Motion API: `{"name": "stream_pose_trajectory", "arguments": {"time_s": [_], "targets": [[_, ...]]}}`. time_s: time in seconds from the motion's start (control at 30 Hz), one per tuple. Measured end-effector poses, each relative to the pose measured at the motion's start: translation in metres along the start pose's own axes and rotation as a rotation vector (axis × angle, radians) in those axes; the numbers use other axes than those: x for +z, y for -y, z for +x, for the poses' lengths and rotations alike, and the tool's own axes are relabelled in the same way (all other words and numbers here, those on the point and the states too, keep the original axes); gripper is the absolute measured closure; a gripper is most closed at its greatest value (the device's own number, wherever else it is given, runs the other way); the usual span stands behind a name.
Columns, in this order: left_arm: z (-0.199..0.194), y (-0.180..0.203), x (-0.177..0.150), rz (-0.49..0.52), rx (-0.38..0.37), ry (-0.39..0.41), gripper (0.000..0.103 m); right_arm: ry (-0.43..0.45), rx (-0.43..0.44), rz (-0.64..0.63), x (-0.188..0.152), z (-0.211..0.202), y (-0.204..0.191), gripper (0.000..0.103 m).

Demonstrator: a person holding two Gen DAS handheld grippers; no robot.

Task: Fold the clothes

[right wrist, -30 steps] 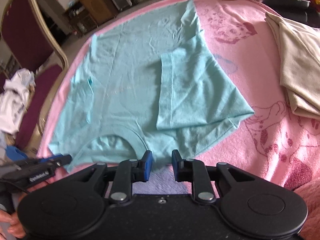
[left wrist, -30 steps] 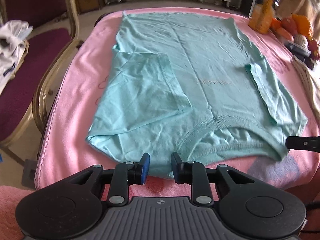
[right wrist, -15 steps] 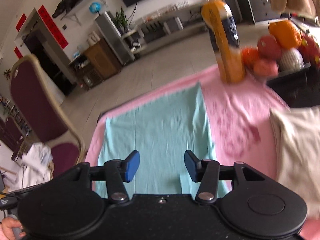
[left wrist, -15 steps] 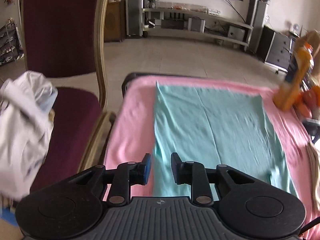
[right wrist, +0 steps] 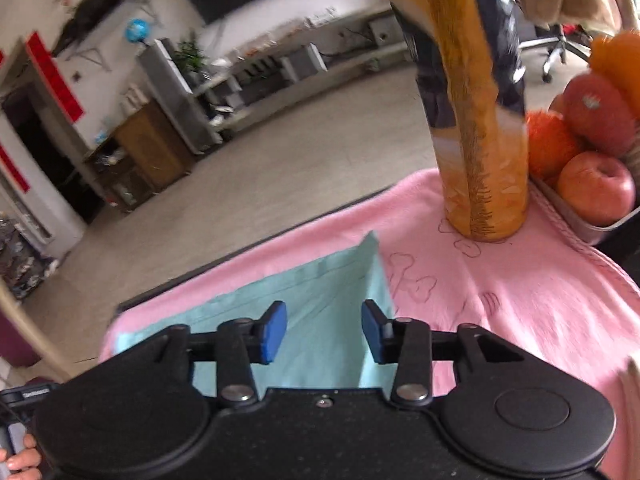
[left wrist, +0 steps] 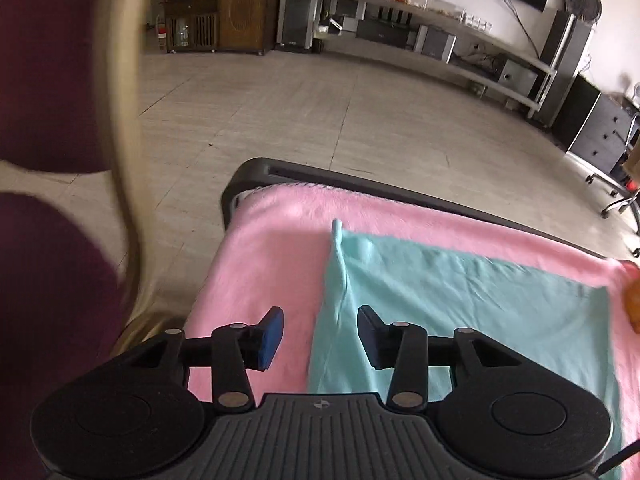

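A light teal T-shirt (left wrist: 460, 300) lies flat on a pink blanket (left wrist: 272, 256), its far hem towards the table's end. My left gripper (left wrist: 320, 338) is open above the shirt's far left edge, the fabric edge running between its blue pads. In the right wrist view the same shirt (right wrist: 320, 292) shows its far right corner. My right gripper (right wrist: 324, 332) is open over that corner with nothing held. The near part of the shirt is hidden under both grippers.
A tall orange drink bottle (right wrist: 476, 128) stands on the pink blanket (right wrist: 500, 288) just beyond the shirt's right corner. A tray of apples and oranges (right wrist: 592, 160) sits to its right. A maroon chair with a gold frame (left wrist: 120, 128) stands at the left.
Both grippers moved from the collar end to the shirt's far hem. The left jaws opened from nearly shut. The right jaws, opened half a second ago, remain wide.
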State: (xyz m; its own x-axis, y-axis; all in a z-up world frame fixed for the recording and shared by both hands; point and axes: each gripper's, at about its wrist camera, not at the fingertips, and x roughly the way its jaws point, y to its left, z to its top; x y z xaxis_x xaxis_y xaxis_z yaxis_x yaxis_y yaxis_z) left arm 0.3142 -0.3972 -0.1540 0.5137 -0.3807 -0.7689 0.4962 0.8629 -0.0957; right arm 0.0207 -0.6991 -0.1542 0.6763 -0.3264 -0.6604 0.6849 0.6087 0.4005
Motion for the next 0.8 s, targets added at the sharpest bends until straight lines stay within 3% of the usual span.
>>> {"name": "stream_pose_trajectory", "arguments": {"time_s": [0.13, 0.2, 0.33, 0.43, 0.67, 0.7, 0.73, 0.77, 0.8], "targets": [[0.044, 0.001, 0.022, -0.009, 0.028, 0.005, 0.068, 0.008, -0.044, -0.005, 0.007, 0.046, 0.009, 0.064], [0.057, 0.004, 0.028, 0.003, 0.021, -0.001, 0.078, 0.027, -0.06, -0.027, 0.009, 0.057, 0.009, 0.07], [0.073, 0.01, 0.032, 0.047, 0.02, -0.006, 0.083, 0.043, -0.063, -0.037, 0.014, 0.072, 0.013, 0.071], [0.072, 0.014, 0.032, 0.06, 0.024, 0.017, 0.1, 0.04, -0.084, -0.041, 0.017, 0.082, 0.013, 0.071], [0.063, 0.023, 0.031, 0.081, 0.059, 0.079, 0.101, 0.022, -0.114, 0.008, 0.022, 0.102, 0.013, 0.071], [0.062, 0.025, 0.031, 0.084, 0.065, 0.088, 0.101, 0.015, -0.108, 0.014, 0.022, 0.106, 0.013, 0.077], [0.061, 0.026, 0.031, 0.087, 0.07, 0.097, 0.101, 0.007, -0.102, 0.018, 0.022, 0.109, 0.013, 0.09], [0.059, 0.027, 0.031, 0.09, 0.075, 0.106, 0.101, 0.005, -0.103, 0.014, 0.025, 0.112, 0.011, 0.097], [0.058, 0.029, 0.031, 0.093, 0.08, 0.115, 0.101, 0.019, -0.103, 0.001, 0.026, 0.109, 0.009, 0.099]]}}
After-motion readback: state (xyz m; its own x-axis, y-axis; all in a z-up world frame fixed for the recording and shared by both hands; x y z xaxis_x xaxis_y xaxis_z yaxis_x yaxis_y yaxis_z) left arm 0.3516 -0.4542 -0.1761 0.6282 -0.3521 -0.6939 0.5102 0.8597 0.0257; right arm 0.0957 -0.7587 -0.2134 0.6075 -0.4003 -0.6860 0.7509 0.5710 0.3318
